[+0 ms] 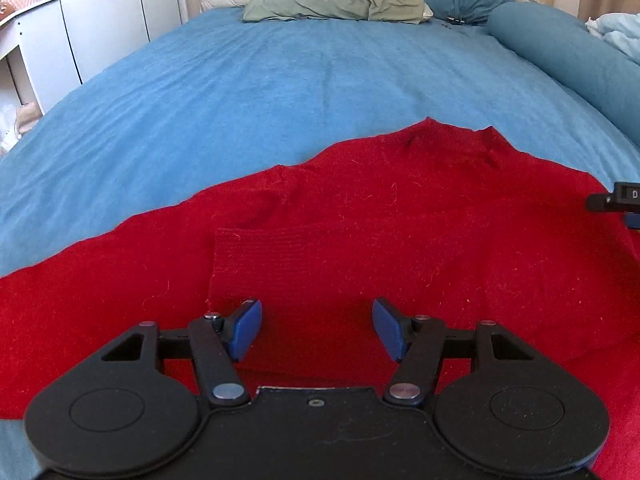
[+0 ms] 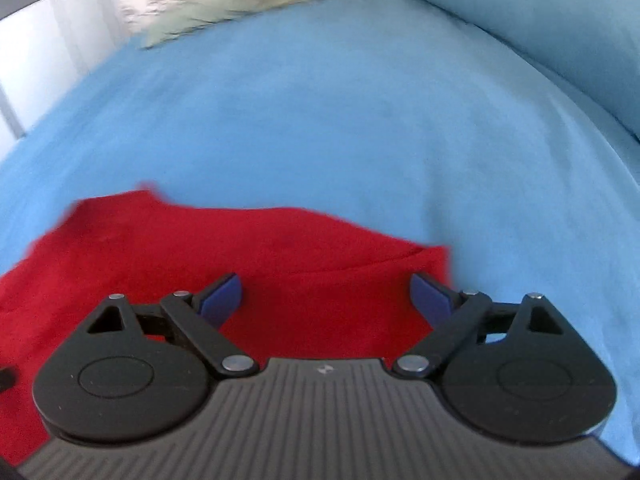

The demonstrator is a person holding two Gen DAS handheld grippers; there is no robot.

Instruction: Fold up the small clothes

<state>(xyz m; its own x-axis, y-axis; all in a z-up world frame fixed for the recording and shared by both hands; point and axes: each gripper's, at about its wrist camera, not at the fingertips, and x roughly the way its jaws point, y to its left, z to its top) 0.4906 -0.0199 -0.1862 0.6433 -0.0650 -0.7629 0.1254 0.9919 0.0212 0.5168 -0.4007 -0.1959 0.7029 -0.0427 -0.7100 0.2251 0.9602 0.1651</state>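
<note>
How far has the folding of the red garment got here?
Done: a ribbed cuff lies folded in over the red sweater on the blue bedspread. In hand: nothing; left gripper and right gripper are both open above it. Left: remaining folds.

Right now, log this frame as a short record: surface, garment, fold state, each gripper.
surface: blue bedspread
garment: red sweater, lying spread on the bedspread
fold state: ribbed cuff laid across the body; rest not yet folded
left gripper: open, over the sweater, holding nothing
right gripper: open, over the sweater's edge, holding nothing
background: green pillow
</note>
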